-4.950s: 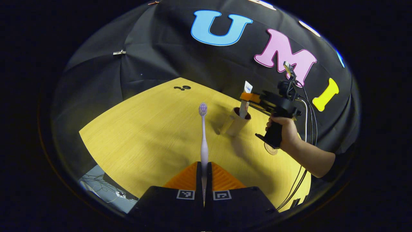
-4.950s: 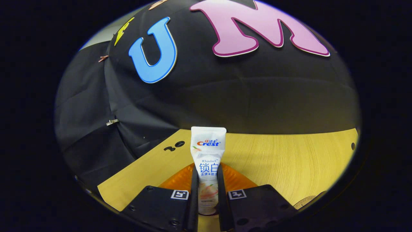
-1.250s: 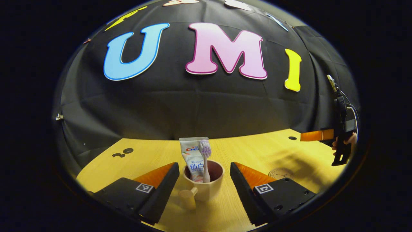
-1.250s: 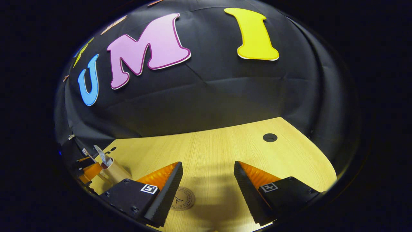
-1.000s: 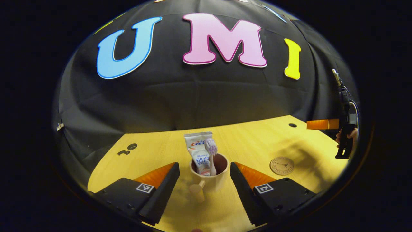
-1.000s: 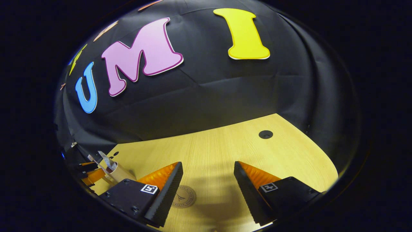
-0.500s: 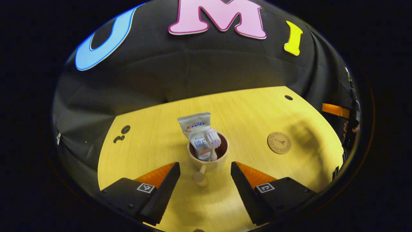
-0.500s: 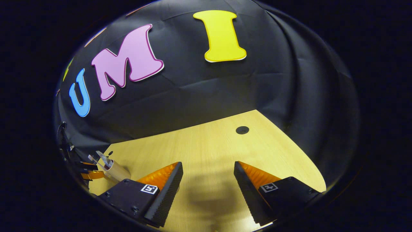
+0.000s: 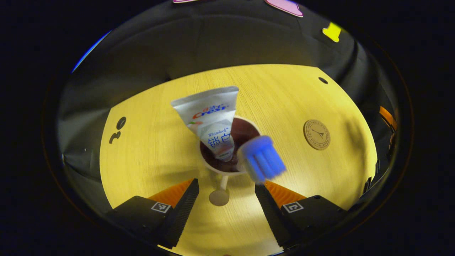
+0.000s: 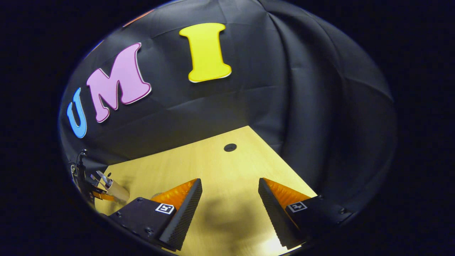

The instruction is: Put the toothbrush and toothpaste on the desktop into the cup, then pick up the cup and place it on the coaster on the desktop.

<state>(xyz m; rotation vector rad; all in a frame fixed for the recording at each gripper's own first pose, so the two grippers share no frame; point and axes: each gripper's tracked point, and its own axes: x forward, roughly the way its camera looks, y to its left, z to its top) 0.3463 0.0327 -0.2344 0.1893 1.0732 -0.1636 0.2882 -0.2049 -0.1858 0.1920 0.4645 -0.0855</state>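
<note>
I look down along my left gripper (image 9: 224, 193), its fingers spread wide and holding nothing, onto the cup (image 9: 213, 168), which stands on the desktop (image 9: 149, 149) just ahead of the fingertips. Its handle (image 9: 219, 195) points back at me, toward 6 o'clock, and lies in the gap between the fingers.

I judge the cup rigid and smooth, a hard beige shell with a dark brown inside, light enough to lift but top-heavy with its load. The handle looks like the natural hold, or else the wall pinched across; a glazed side may slip.

The toothpaste (image 9: 211, 117) is a soft white tube, leaning out toward 11 o'clock with its flat crimped end up. The toothbrush (image 9: 262, 163) leans toward 4 o'clock, its bristle head blurred and blue-looking, close to the lens. Both are loose and could shift if I tilt.

The coaster (image 9: 316, 134), a round tan disc, lies at 3 o'clock of the cup, well apart.

My right gripper (image 10: 230, 206) hangs wide open and empty over bare desktop.
</note>
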